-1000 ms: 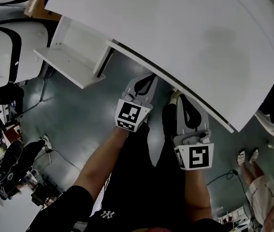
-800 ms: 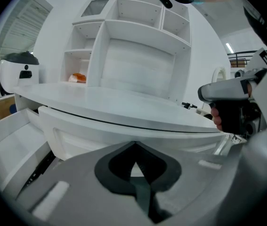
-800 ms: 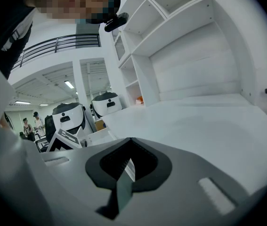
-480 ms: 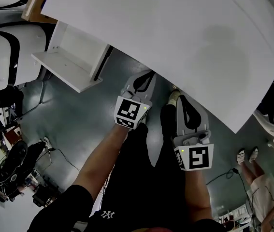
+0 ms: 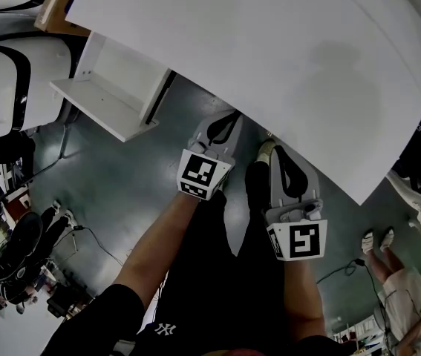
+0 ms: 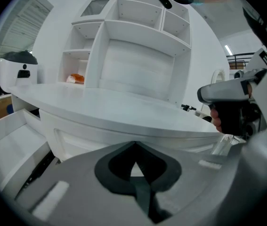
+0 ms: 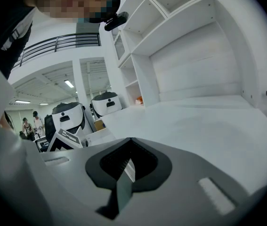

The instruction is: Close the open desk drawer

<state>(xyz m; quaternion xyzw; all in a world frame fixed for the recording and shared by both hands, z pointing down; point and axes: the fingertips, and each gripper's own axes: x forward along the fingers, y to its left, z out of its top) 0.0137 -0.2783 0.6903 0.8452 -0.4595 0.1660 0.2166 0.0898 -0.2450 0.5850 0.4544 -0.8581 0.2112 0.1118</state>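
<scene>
- The drawer (image 5: 105, 99) stands pulled out at the far left, under the white desk (image 5: 269, 58), well apart from both grippers.
- The left gripper (image 5: 223, 127) has its tip at the desk's near edge, with its jaws clenched together and nothing between them.
- The right gripper (image 5: 286, 165) is just to its right at the same edge, jaws likewise pressed together and empty.
- A white shelf unit (image 6: 133, 55) rises on the far side of the desk.

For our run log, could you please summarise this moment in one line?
drawer: open, untouched | left gripper: shut, empty | right gripper: shut, empty | both: at desk front edge
</scene>
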